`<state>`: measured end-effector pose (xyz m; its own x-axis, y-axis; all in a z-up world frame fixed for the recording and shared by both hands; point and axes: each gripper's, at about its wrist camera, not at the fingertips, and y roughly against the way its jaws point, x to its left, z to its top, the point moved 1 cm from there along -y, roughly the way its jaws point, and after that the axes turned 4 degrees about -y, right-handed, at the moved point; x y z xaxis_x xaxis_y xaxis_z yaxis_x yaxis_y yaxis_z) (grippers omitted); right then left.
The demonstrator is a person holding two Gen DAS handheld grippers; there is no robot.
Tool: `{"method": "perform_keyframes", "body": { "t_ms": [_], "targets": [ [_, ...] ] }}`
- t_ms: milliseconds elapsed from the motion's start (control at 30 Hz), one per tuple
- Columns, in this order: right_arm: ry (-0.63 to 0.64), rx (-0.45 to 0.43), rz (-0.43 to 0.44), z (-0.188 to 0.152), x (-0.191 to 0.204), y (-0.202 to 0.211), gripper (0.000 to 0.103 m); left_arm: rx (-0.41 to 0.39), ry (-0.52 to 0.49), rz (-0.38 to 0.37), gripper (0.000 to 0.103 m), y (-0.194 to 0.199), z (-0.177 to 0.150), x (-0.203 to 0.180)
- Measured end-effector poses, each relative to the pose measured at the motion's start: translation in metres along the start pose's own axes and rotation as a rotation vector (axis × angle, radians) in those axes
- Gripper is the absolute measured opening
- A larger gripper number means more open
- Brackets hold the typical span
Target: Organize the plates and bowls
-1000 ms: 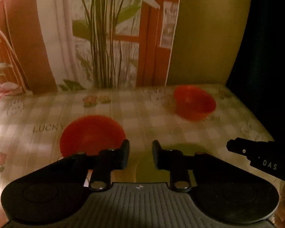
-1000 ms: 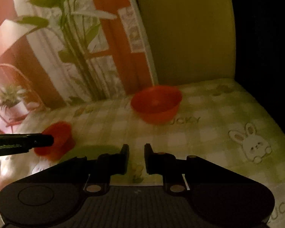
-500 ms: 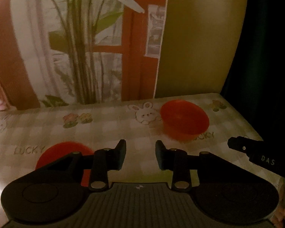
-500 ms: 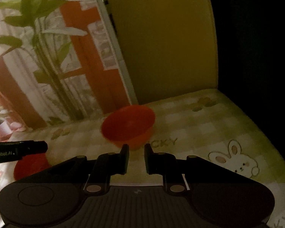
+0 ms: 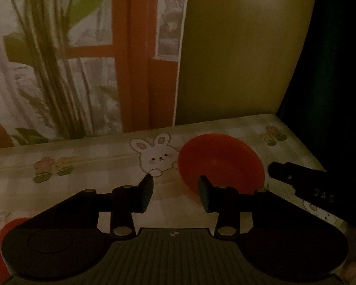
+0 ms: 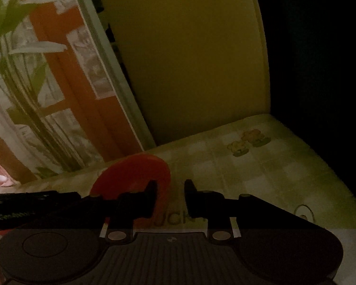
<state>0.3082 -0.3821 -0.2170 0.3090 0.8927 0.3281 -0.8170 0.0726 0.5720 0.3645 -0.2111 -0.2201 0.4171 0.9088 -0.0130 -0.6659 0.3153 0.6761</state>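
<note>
A red bowl (image 5: 222,159) stands on the checked tablecloth near the back right; it also shows in the right wrist view (image 6: 133,175). My left gripper (image 5: 175,193) is open and empty, with its right finger in front of the bowl's near left side. My right gripper (image 6: 170,196) is open and empty, its left finger at the bowl's right rim. A red plate (image 5: 2,235) shows only as a sliver at the lower left, mostly hidden behind my left gripper's body. The right gripper's tip (image 5: 296,178) shows at the right of the left wrist view.
The tablecloth (image 5: 95,166) has rabbit and flower prints. A printed backdrop with plants (image 5: 59,59) and a yellow panel (image 5: 237,47) stand at the table's back edge. The table's right edge (image 6: 320,161) drops into darkness.
Both grippers have moved forward and right toward the red bowl, which now sits close to the fingers. The left gripper's jaws have opened wider. The red plate has slid out of view at the lower left.
</note>
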Motion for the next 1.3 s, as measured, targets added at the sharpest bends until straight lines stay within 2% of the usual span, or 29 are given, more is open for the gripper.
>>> {"method": "perform_keyframes", "body": {
  "t_ms": [367,533,600,633,733,800,1100,1300],
  "targets": [
    [-0.021,0.031,0.009,-0.002,-0.007,-0.029,0.024,0.064,0.020,-0.008,0.044,-0.046,0.002,-0.003],
    [-0.016,0.037,0.021,-0.003,-0.004,-0.032,0.020,0.077,0.053,-0.008,0.044,-0.054,0.002,0.000],
    [-0.017,0.037,0.027,-0.003,-0.004,-0.032,0.015,0.080,0.065,-0.013,0.043,-0.056,0.002,0.001],
    [-0.018,0.037,0.031,-0.003,-0.004,-0.032,0.014,0.079,0.066,-0.015,0.041,-0.057,0.002,0.001],
    [-0.016,0.036,0.042,-0.003,-0.002,-0.032,0.011,0.077,0.054,-0.023,0.028,-0.059,0.001,0.000],
    [-0.009,0.037,0.044,-0.003,0.001,-0.031,0.009,0.076,0.040,-0.033,0.014,-0.060,0.002,-0.003],
    [-0.014,0.043,0.057,-0.005,0.007,-0.023,0.008,0.072,0.038,-0.023,0.014,-0.052,-0.004,-0.004],
    [-0.028,0.042,0.084,-0.007,0.021,-0.001,0.008,0.043,0.030,-0.008,0.015,-0.023,-0.008,-0.004]
  ]
}}
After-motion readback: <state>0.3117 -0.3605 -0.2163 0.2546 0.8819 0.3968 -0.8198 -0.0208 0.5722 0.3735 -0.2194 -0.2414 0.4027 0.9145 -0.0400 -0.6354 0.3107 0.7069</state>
